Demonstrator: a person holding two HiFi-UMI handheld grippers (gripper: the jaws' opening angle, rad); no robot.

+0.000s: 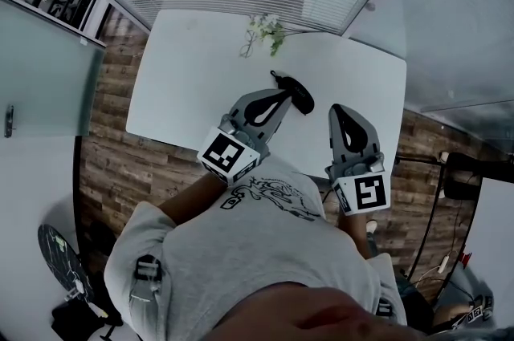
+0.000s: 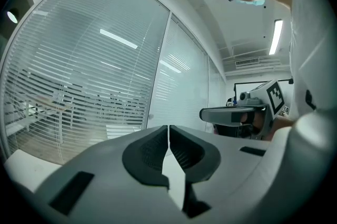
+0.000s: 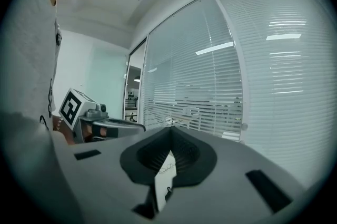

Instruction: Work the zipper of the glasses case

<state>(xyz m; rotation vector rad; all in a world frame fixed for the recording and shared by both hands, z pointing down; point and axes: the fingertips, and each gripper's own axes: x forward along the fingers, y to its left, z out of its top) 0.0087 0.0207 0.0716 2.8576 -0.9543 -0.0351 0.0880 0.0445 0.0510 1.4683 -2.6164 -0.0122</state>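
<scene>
- Starting at the left, the left gripper (image 1: 280, 95) hovered over the white tabletop (image 1: 185, 83) with its jaws closed on nothing, their tips just beside the near end of the glasses case (image 1: 298, 97).
- The glasses case lay flat near the middle of the tabletop, dark and slim, set slantwise, with a small tab sticking out at its far end; a sprig of leaves (image 1: 266, 30) lay well beyond it.
- The right gripper (image 1: 336, 108) hung to the right of the case, apart from it, its jaws also shut and empty.
- The case looked light and probably soft-sided, so it would likely slide or buckle under a tug. One pair of jaws ought to pin the body near an end while the other pinched the small zipper pull, a thin thing that could slip out easily.
- The left gripper view showed the left gripper (image 2: 168, 132) with its ribbed pads together, the right gripper (image 2: 236, 115) off to one side and window blinds beyond, but no case.
- Only the head view showed the case and where both grippers stood around it.
- The right gripper view confirmed that the right gripper (image 3: 169, 132) was closed, with a sliver of tabletop showing through the slit and the left gripper (image 3: 102, 124) alongside.
</scene>
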